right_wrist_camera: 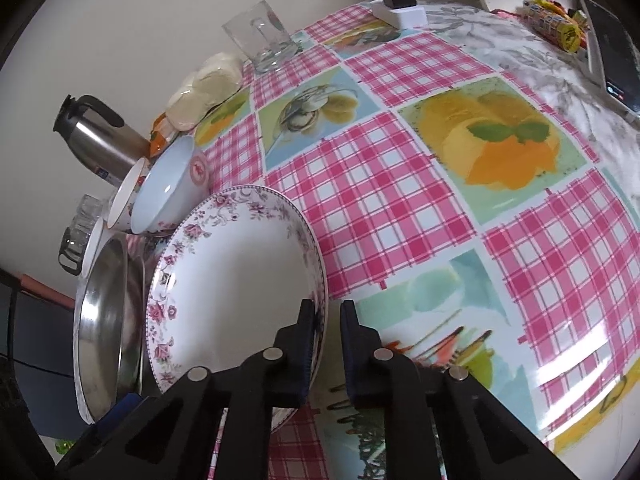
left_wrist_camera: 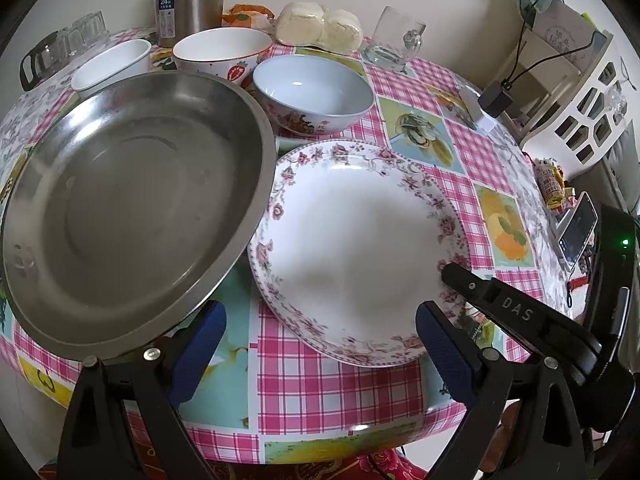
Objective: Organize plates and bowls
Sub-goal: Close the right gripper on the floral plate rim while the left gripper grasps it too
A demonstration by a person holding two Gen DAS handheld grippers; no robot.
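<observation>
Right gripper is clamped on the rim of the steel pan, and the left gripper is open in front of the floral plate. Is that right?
Not quite. The right gripper is shut on the rim of the floral plate, not the steel pan, as the right wrist view shows. The left gripper is open in front of that plate, as you said.

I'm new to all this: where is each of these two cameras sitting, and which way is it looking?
Left wrist view: rides the left tool, looking down the table at the steel pan and floral plate; its blue-padded fingers and the right tool show.
Right wrist view: rides the right tool, aimed down at the plate's rim, which it pinches.
Shared: plate, pan, blue bowl, glass mug, checked tablecloth.
</observation>
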